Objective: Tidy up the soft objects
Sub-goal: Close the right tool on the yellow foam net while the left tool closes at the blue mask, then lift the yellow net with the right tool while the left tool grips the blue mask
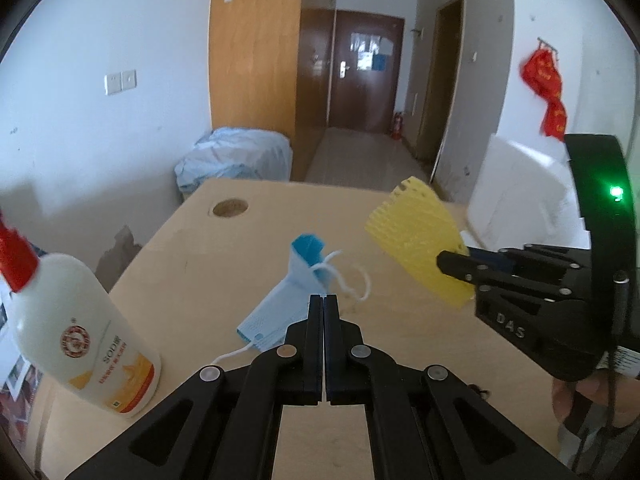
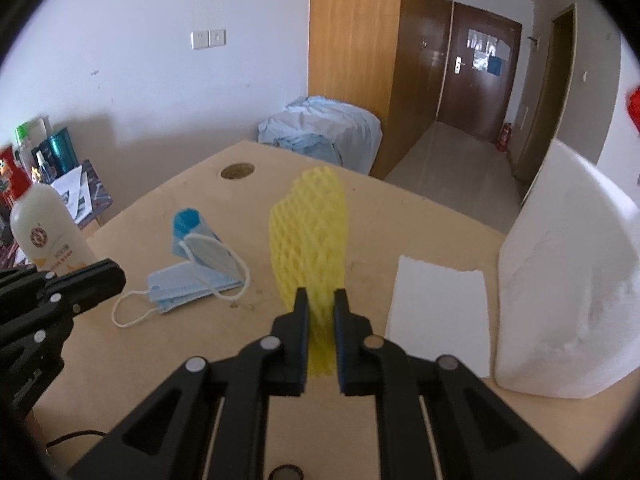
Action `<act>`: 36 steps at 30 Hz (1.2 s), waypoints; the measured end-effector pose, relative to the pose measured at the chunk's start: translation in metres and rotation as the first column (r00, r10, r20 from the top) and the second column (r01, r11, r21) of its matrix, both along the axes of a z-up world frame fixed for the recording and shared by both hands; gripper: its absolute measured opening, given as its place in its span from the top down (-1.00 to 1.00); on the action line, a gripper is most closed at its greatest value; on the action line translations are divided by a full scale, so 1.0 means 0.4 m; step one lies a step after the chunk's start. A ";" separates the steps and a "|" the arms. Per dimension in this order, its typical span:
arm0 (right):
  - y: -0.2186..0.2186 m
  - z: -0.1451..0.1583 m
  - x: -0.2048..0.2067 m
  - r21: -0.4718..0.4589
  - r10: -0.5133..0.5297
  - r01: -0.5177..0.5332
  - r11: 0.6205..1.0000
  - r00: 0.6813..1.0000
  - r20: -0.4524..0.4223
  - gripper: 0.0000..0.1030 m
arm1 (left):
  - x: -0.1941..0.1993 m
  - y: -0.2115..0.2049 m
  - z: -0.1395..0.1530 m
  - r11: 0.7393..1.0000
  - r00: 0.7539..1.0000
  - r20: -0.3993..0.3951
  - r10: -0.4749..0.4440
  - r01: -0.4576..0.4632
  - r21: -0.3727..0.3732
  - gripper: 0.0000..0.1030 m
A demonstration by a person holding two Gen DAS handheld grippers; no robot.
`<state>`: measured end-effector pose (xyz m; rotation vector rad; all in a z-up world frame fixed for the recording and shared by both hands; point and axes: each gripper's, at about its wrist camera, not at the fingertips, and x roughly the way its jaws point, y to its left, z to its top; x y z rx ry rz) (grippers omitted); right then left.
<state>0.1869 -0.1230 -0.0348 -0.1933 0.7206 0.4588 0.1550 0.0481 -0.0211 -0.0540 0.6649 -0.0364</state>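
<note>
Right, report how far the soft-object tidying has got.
Done: nothing looks sorted yet. In hand: the right gripper is shut on the yellow foam net, lifted off the table. Left: the blue face masks lie loose; the left gripper is shut, empty.

table: light wood top with a round cable hole toward 11 o'clock
face masks: blue, folded, lying left of centre at 10 o'clock, ear loops trailing
bottle: white, standing at 9 o'clock edge
white sheet: flat at 3 o'clock
white foam block: standing just beside the sheet
</note>
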 end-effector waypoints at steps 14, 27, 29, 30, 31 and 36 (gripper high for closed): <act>-0.056 0.077 -0.074 0.064 -0.031 0.026 0.998 0.997 0.071 0.73 | -0.075 -0.031 0.112 0.998 0.994 0.094 -0.061 0.058 0.034 1.00; -0.070 0.054 -0.077 0.088 -0.013 0.009 0.996 0.999 0.042 0.74 | 0.098 -0.013 -0.056 0.993 0.995 -0.072 -0.072 0.078 0.088 0.95; -0.072 0.049 -0.071 0.089 -0.015 0.012 0.996 0.999 0.036 0.73 | 0.109 -0.019 -0.071 0.992 0.993 -0.096 -0.070 0.080 0.097 0.83; -0.076 0.049 -0.064 0.091 -0.015 0.012 0.996 0.999 0.032 0.73 | 0.108 -0.020 -0.075 0.992 0.993 -0.099 -0.070 0.080 0.097 0.74; -0.078 0.046 -0.061 0.092 -0.016 0.013 0.996 0.999 0.029 0.73 | 0.107 -0.024 -0.077 0.991 0.992 -0.097 -0.075 0.085 0.099 0.70; -0.086 0.038 -0.047 0.097 -0.024 0.023 0.995 1.000 0.014 0.73 | 0.098 -0.035 -0.061 0.992 0.996 -0.027 -0.083 0.085 0.094 -0.38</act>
